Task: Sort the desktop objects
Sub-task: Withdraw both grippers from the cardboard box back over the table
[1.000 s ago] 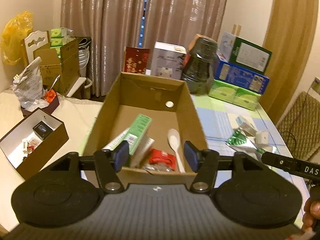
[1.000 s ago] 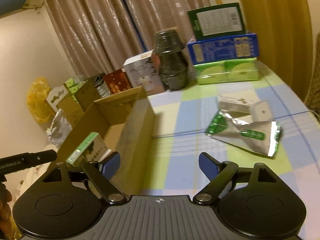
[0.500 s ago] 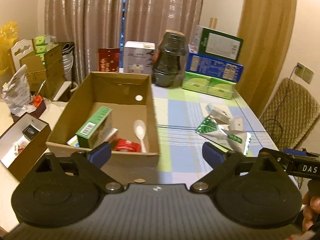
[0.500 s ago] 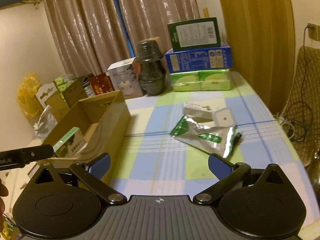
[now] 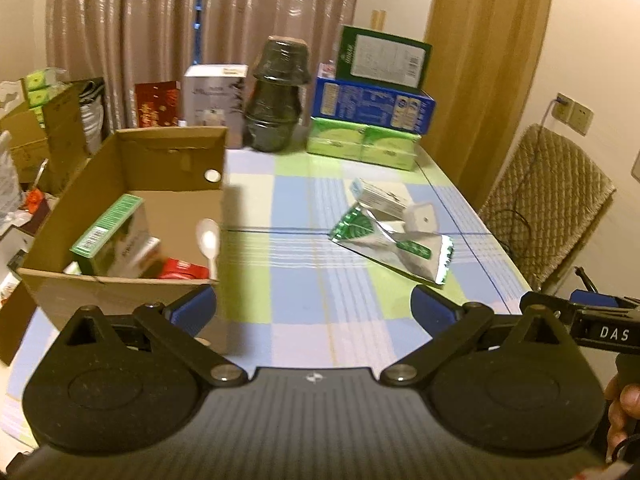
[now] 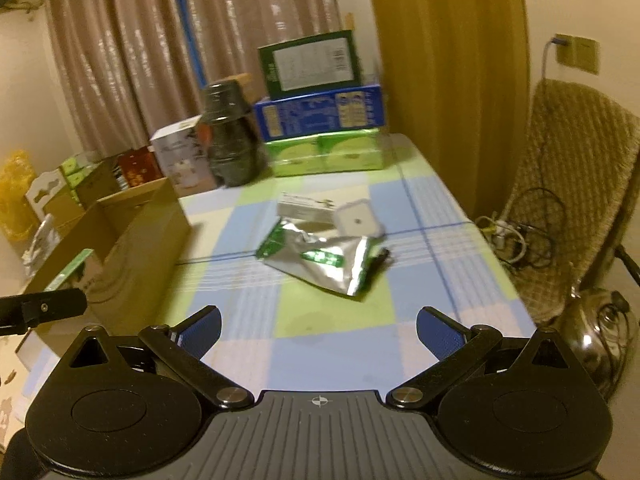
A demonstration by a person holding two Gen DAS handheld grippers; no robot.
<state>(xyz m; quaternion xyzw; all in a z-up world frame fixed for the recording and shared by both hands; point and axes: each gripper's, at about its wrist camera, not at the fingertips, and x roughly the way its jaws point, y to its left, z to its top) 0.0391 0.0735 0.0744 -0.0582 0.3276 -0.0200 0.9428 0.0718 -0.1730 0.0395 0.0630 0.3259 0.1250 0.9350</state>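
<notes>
Three items left on the surface (image 5: 288, 316): foil pouch (image 5: 394, 246), small white carton (image 5: 378, 200), white square cap-like piece (image 5: 420, 218). All bunched together right of the box (image 5: 120, 292), carton and square piece at the pouch's far edge, look touching. Box already holds a green pack (image 5: 108, 232), spoon (image 5: 209, 240), red wrapper (image 5: 182, 271).

Left tongs (image 5: 314, 306) and right tongs (image 6: 318, 330): both spread wide, nothing between the pads; left jaws have just been opening, right ones too but settled sooner. Neither near the pile yet, well short of it.

Handling, my guess:
- Pouch: light, floppy, crinkled, slick foil. Looks emptied/flat. Pinch a crimped end seam or the raised fold mid-body; flat face will likely slip.
- Carton: light, semi-stiff, crushable. Take across the narrow sides, gentle squeeze.
- Square piece: small, rigid, prob smooth plastic. Grip on opposite edges; can't tell how thick it is.

Pouch is nearest the right tongs, so likely first pick.
</notes>
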